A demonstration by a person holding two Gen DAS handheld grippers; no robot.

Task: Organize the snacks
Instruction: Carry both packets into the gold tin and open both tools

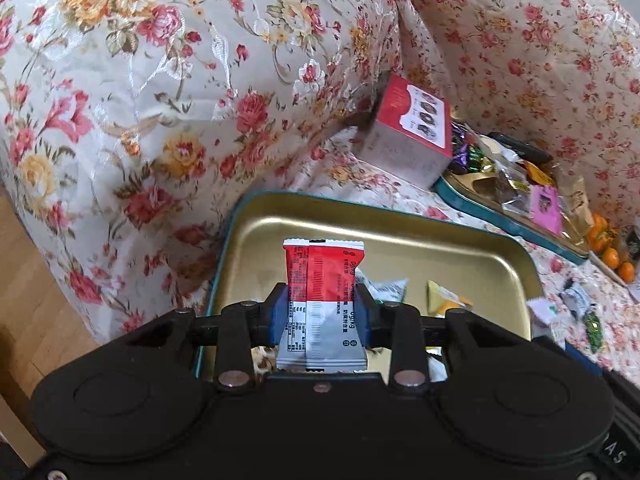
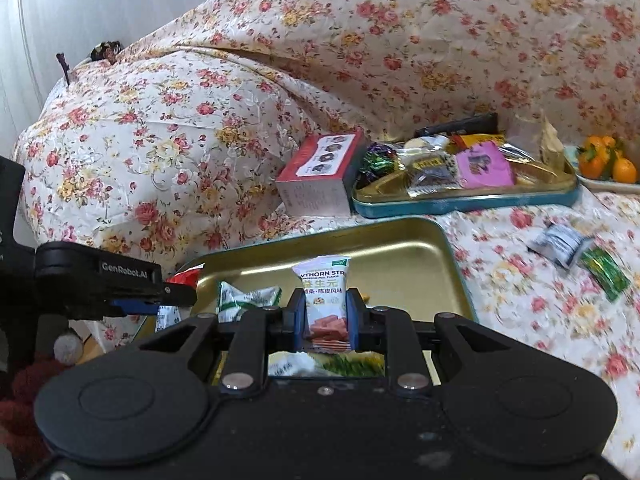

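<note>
My left gripper (image 1: 322,306) is shut on a red and grey snack packet (image 1: 322,280), held upright over the gold tin tray (image 1: 440,248). In the right wrist view my right gripper (image 2: 322,314) is shut on a white hawthorn strip packet (image 2: 324,292) above the same gold tin tray (image 2: 400,248). The left gripper (image 2: 176,294) shows there at the tray's left edge, its red packet (image 2: 186,276) partly hidden. A green and white packet (image 2: 248,298) and a yellow packet (image 1: 442,300) lie in the tray.
A second teal-rimmed tray (image 2: 460,200) heaped with snacks sits behind, a red box (image 2: 320,172) beside it. Loose packets (image 2: 560,244) lie on the floral sofa cover at right. Oranges (image 2: 606,160) sit on a plate far right. The sofa armrest (image 1: 160,100) rises at left.
</note>
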